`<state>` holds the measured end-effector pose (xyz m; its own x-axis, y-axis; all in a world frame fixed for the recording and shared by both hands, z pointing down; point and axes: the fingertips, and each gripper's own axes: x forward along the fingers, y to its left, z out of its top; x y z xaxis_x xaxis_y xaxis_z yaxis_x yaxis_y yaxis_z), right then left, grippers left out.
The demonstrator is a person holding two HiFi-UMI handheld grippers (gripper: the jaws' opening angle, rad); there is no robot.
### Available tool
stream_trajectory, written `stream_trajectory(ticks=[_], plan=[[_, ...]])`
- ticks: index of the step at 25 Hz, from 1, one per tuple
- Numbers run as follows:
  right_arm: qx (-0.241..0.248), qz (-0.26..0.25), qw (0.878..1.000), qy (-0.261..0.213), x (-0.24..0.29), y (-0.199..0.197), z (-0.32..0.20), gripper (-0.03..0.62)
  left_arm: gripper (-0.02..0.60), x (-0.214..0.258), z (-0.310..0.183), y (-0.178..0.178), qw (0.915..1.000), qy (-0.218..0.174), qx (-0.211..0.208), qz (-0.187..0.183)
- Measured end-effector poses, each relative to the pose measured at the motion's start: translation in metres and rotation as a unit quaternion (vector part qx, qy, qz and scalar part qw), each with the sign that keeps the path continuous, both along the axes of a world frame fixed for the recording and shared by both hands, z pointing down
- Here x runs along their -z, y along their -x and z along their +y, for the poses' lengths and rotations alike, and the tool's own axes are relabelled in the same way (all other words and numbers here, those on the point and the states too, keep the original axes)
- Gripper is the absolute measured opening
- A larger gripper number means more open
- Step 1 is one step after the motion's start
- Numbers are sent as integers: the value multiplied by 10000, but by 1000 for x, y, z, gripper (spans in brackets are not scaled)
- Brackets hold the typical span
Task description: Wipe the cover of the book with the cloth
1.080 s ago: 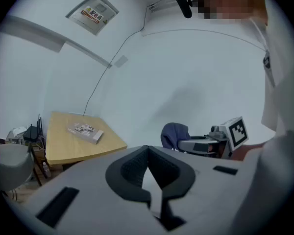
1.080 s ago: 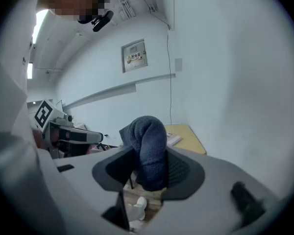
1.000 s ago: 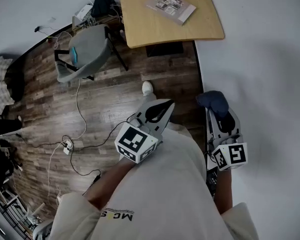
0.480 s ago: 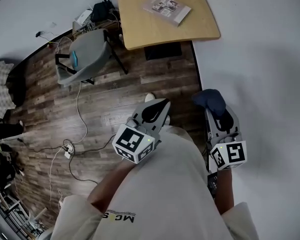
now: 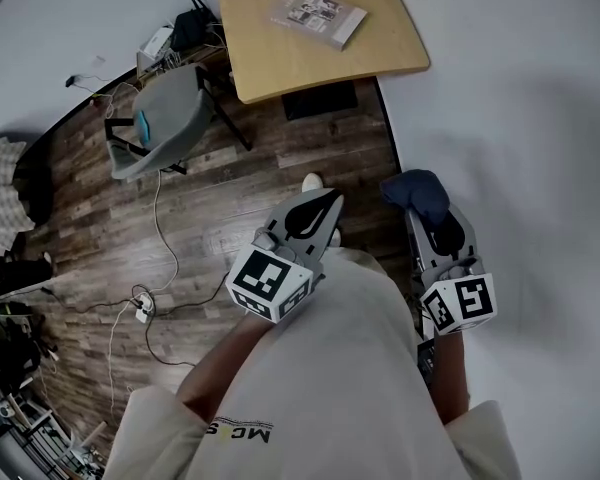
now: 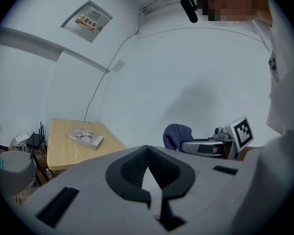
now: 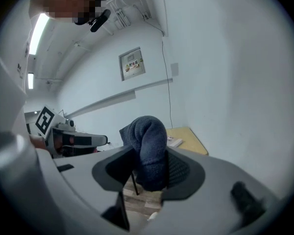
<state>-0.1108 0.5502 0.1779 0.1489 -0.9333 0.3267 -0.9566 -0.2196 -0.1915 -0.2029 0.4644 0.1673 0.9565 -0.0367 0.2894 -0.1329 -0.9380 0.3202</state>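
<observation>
The right tongs [image 5: 432,220] are clenching a dark blue cloth [image 5: 417,196], low in the right half of the head view. In the right gripper view the cloth is bulging as a rounded wad out past the tips, with the pads pinching its bunched lower part. The left tongs [image 5: 315,213] are sitting clenched as well, tips meeting with nothing between them, near the middle of the head view above the wooden floor [image 5: 220,198]. The book [image 5: 318,17] is lying flat at the top centre of that frame, on the far part of a pale wooden table [image 5: 280,68] and well apart from both tongs, so wiping is not yet under way. The cloth is looking soft, light and limp; it is probably going to fold and drag rather than push. The wad sticking out past the tips seems the best part to press on the cover, with the grip kept low on the bunch as it is. The book is appearing thin and light, with a smooth printed cover. On that slick tabletop it is likely going to slide or spin under a sideways stroke, so pinning one corner or edge with the free tongs looks sensible, pressing flat rather than pinching the pages.
</observation>
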Motion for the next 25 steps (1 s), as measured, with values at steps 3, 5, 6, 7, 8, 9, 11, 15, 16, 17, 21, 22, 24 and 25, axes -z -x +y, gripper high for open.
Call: stream_trajectory(ticks=[3, 5, 6, 7, 8, 9, 11, 15, 16, 17, 21, 22, 24, 25], plan=[[88, 23, 10000, 28, -1, -3, -12, 172, 9, 0, -10, -6, 10000, 17, 11, -6], [179, 58, 9998, 87, -3, -7, -22, 173, 9, -2, -20, -13, 10000, 60, 51, 6], [222, 64, 9997, 119, -4, -11, -28, 173, 9, -4, -26, -18, 9999, 90, 75, 11], [257, 73, 9995, 154, -6, -16, -34, 173, 9, -7, -32, -22, 9999, 120, 96, 16], [282, 91, 9994, 188, -7, -21, -41, 173, 9, -9, -39, -28, 9998, 147, 112, 23], [303, 121, 9992, 219, -9, -28, -49, 173, 9, -13, -47, -35, 9998, 172, 121, 31], [352, 191, 9988, 276, -13, -44, -68, 173, 9, -21, -66, -52, 9996, 238, 142, 33], [471, 192, 9979, 398, -19, -81, -117, 173, 9, -28, -116, -92, 9991, 354, 223, 36], [510, 195, 9976, 422, -17, -92, -133, 173, 9, -25, -132, -103, 9991, 351, 243, 59], [562, 213, 9972, 447, -14, -102, -151, 173, 9, -21, -149, -114, 9990, 348, 263, 80], [833, 339, 9948, 473, 5, -139, -222, 173, 9, -18, -219, -156, 9984, 428, 355, 48], [862, 378, 9946, 449, 8, -150, -239, 173, 9, -18, -236, -167, 9984, 433, 367, 35], [913, 470, 9940, 374, 16, -171, -270, 173, 9, -17, -268, -189, 9983, 418, 409, 43], [963, 503, 9935, 332, 20, -180, -285, 173, 9, -15, -284, -198, 9981, 408, 447, 65]])
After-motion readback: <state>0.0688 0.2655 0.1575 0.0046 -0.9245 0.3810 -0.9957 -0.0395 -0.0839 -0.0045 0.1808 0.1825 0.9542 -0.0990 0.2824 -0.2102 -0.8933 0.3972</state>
